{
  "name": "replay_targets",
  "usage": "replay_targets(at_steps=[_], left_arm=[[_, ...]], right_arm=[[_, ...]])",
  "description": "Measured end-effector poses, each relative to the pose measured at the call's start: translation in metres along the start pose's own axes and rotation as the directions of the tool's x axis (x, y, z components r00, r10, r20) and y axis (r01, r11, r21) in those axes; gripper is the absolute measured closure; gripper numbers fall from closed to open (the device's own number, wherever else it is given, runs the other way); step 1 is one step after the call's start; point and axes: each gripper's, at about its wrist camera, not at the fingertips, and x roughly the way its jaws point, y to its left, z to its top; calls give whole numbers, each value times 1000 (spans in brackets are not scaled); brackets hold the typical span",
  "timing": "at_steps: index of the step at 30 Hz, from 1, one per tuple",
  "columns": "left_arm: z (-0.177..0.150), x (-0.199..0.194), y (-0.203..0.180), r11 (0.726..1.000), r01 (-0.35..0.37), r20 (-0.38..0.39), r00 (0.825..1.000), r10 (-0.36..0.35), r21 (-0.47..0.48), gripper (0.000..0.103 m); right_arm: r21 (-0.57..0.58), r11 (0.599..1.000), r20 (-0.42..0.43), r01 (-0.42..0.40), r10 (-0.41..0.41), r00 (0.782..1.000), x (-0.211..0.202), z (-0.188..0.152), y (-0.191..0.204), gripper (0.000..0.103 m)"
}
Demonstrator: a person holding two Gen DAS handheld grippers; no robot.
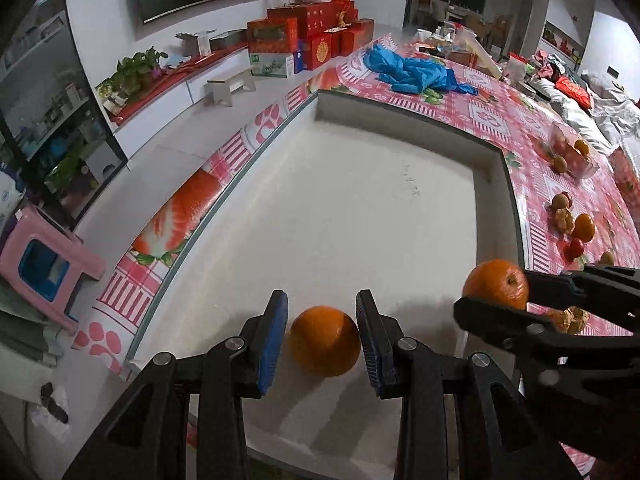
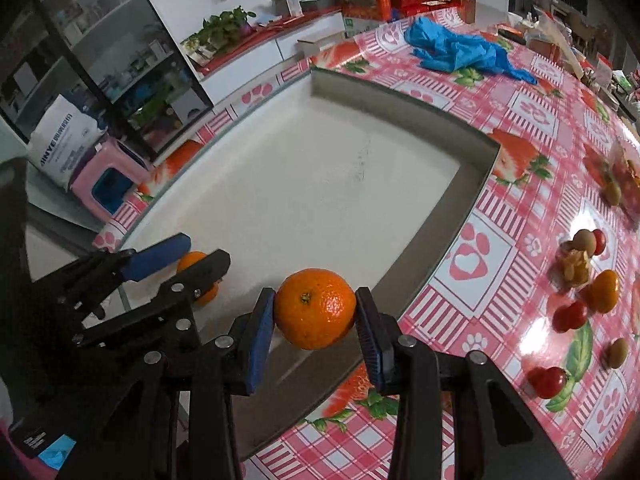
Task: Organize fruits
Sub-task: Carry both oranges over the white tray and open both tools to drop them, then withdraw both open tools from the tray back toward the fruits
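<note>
White tray (image 1: 340,200), shallow and walled, sits on the pink tablecloth (image 2: 520,128); its floor is bare but for one orange (image 1: 325,340) near the front edge. My left gripper (image 1: 322,336) stands narrow around that orange, pads just beside its flanks; whether they press it I cannot tell. My right gripper (image 2: 315,316) is clamped on a second orange (image 2: 315,308), held off the surface over the tray's right wall. Most of the tray floor lies open behind both. Loose fruit (image 2: 592,280) is scattered on the cloth to the right, well apart from the tray.
</note>
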Motion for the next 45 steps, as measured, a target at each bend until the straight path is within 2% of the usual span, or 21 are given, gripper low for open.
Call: replay_targets(at_steps=[2,4,6,7,8,10,15,18,22,26,30,35,38,42,45], left_arm=[[-1,0,-2,1000,-11,5,1000,11,15,64],[-2,-1,0,999,-33,8,999,33,8,41],[-2,-4,7,999,-43,26,999,44,-26,26],[-2,-5,11,998,-43,31,999,44,-50,20],[-2,-5,14,997,-40,30,999,42,-64,19],[-1,-6,17,997,-30,13,999,31,-78,18],[-1,-17,3,999,-42,33,999,43,-29,18],[0,-23,-12,1000,-28,44,999,28,3,18],[-1,-33,-38,999,8,53,999,-11,54,18],[-7,-45,-74,988,58,73,995,-69,145,18],[-21,-54,-117,961,121,72,987,-143,247,18],[-39,-52,-161,929,135,50,985,-162,345,18],[-43,-42,-173,923,134,32,987,-156,361,18],[-48,-27,-172,936,137,-8,990,-143,324,18],[-51,-22,-177,935,135,-20,990,-137,326,18]], right_arm=[[5,1000,-5,-5,5,1000,1,0,-2,59],[15,1000,1,-5,5,1000,-1,0,-6,56],[32,999,10,-33,33,999,-5,2,-10,47],[40,998,21,-48,47,999,-9,2,-11,35],[43,997,34,-59,57,998,-11,3,-12,25],[48,998,48,-37,35,998,-17,4,-11,18],[84,996,98,-18,10,995,-35,-4,-26,15],[135,991,128,17,-34,991,-47,-13,-45,0],[198,978,151,67,-98,984,-64,-30,-78,0],[274,953,121,130,-168,978,-76,-56,-120,0],[325,922,80,213,-251,965,-81,-85,-153,0],[315,893,21,321,-345,938,-80,-122,-177,0],[310,884,9,349,-370,929,-82,-140,-185,0],[343,880,12,330,-355,935,-85,-153,-195,0],[349,878,23,327,-357,934,-84,-156,-196,0]])
